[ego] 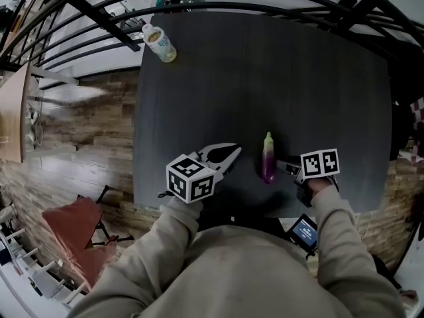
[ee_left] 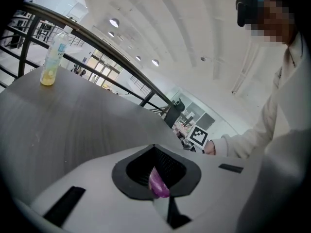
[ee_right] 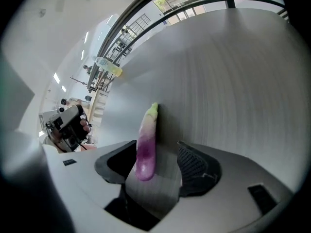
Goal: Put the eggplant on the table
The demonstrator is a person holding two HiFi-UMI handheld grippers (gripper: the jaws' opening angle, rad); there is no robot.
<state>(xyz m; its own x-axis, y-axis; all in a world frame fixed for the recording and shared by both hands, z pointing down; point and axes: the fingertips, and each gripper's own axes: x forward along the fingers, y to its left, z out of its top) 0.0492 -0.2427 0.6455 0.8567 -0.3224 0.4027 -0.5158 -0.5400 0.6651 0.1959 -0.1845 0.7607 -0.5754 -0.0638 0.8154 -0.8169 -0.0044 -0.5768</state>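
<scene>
While its jaws gape, the right hand-held gripper (ee_right: 163,154) straddles the eggplant (ee_right: 146,147), seemingly untouched.

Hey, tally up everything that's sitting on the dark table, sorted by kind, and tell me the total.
Purple eggplant with a green tip: 1
Clear plastic bottle of yellowish drink: 1
Total: 2

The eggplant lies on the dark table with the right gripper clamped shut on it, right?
No: the right gripper is open, jaws spread wide. The eggplant does lie on the dark table. The right gripper view shows it.
</scene>
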